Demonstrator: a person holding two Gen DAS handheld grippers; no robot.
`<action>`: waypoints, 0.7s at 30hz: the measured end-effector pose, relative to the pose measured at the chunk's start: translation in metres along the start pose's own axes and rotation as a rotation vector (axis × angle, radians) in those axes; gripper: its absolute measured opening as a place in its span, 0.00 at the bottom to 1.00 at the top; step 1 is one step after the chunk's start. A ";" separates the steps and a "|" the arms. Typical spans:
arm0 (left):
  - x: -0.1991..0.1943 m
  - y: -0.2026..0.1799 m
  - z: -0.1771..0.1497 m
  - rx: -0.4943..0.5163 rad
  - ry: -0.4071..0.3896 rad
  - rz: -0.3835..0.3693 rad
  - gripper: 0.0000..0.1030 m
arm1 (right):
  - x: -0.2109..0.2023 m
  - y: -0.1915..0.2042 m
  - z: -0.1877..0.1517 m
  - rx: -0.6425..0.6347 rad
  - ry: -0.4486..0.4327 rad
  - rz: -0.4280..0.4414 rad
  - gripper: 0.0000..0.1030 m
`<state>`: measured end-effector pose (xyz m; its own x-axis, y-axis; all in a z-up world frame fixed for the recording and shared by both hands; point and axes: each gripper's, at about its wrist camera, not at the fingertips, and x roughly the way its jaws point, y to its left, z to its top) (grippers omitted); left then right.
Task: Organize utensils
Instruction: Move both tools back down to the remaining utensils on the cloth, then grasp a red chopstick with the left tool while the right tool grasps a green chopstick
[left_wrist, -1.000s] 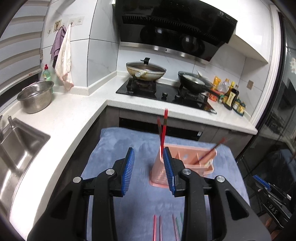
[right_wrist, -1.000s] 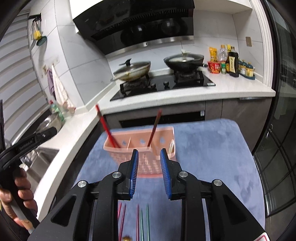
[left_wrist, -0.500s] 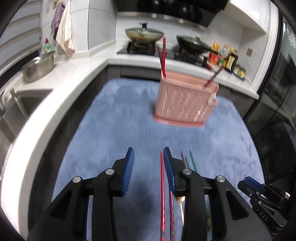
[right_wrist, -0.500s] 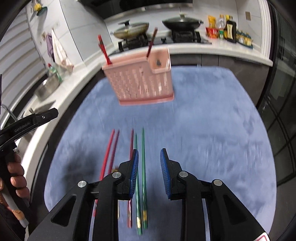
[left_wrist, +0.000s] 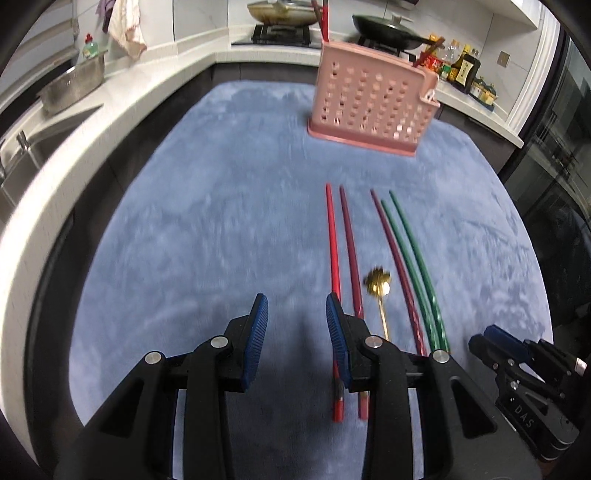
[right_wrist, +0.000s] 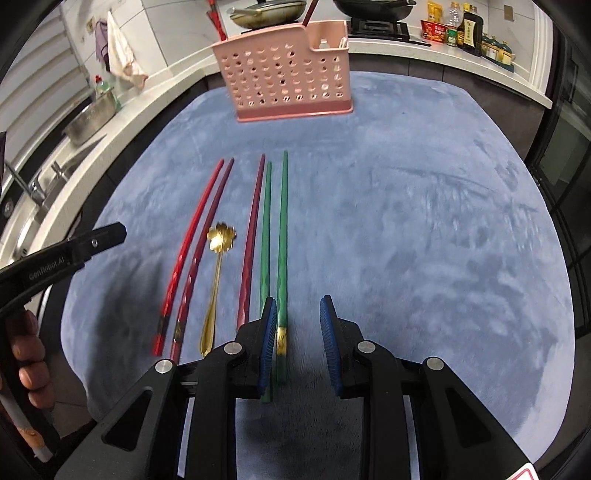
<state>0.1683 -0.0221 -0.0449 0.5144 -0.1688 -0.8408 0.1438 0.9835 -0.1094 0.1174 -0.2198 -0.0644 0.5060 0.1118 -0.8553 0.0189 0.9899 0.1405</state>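
A pink perforated utensil basket (left_wrist: 373, 98) (right_wrist: 288, 74) stands at the far end of a blue mat and holds red chopsticks. On the mat lie two red chopsticks (left_wrist: 334, 254) (right_wrist: 195, 236), a gold flower-bowled spoon (left_wrist: 378, 288) (right_wrist: 218, 258), a dark red chopstick (right_wrist: 253, 221) and two green chopsticks (left_wrist: 413, 251) (right_wrist: 282, 229). My left gripper (left_wrist: 297, 306) is open and empty, low over the mat just left of the red chopsticks. My right gripper (right_wrist: 298, 308) is open and empty, its left finger above the green chopsticks' handle ends.
The blue mat (right_wrist: 406, 203) covers the table. A white counter (left_wrist: 110, 110) with a steel bowl (left_wrist: 74, 86) and a sink runs along the left. A stove with pans (left_wrist: 388, 29) and bottles (right_wrist: 469, 29) stand behind the basket.
Both grippers have tilted down and come lower toward the mat. The basket has shifted to the top of both views and the loose utensils now lie in front of the fingers.
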 end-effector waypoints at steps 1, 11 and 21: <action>0.001 0.000 -0.004 0.000 0.006 0.002 0.30 | 0.001 0.000 -0.001 0.000 0.005 0.002 0.24; 0.010 -0.003 -0.023 0.006 0.056 -0.005 0.30 | 0.015 0.005 -0.009 -0.014 0.047 0.019 0.18; 0.015 -0.002 -0.036 0.012 0.098 -0.015 0.30 | 0.025 0.006 -0.016 -0.011 0.076 0.022 0.11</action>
<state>0.1451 -0.0241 -0.0767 0.4275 -0.1758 -0.8868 0.1608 0.9801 -0.1168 0.1168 -0.2100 -0.0930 0.4392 0.1396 -0.8875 -0.0012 0.9879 0.1548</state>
